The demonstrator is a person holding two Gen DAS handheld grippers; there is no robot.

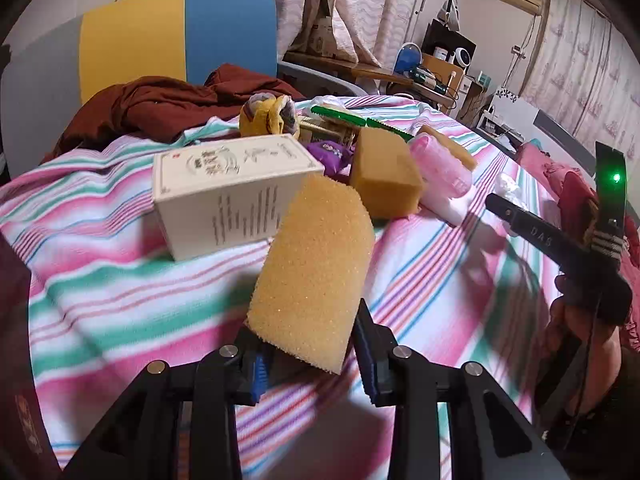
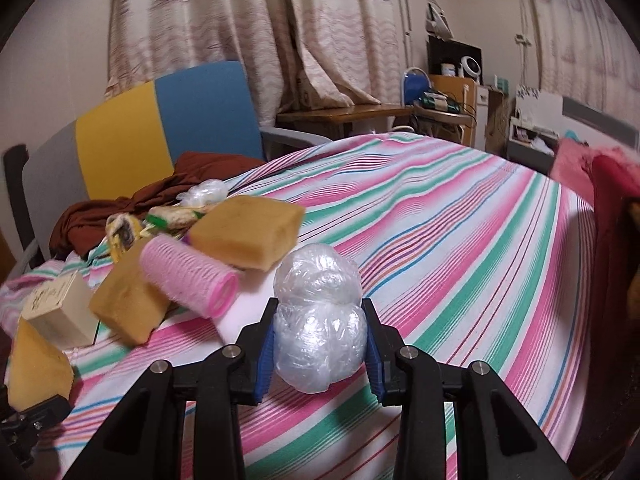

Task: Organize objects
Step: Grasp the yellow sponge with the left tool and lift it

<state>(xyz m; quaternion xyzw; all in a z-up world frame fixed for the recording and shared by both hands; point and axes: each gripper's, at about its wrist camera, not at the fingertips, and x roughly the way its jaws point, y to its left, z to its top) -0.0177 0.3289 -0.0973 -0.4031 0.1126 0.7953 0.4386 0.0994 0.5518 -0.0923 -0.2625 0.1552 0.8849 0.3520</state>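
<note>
Sponge is clamped by the left gripper, plastic ball by the right gripper; both are held above the striped blanket, presumably for sorting.

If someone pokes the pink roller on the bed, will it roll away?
Probably a little. The pink roller is a round tube lying on its side, so a push could roll it. Its fuzzy surface may catch on the striped blanket, and the sponges beside it would likely stop it. It looks hollow, so probably light.
</note>
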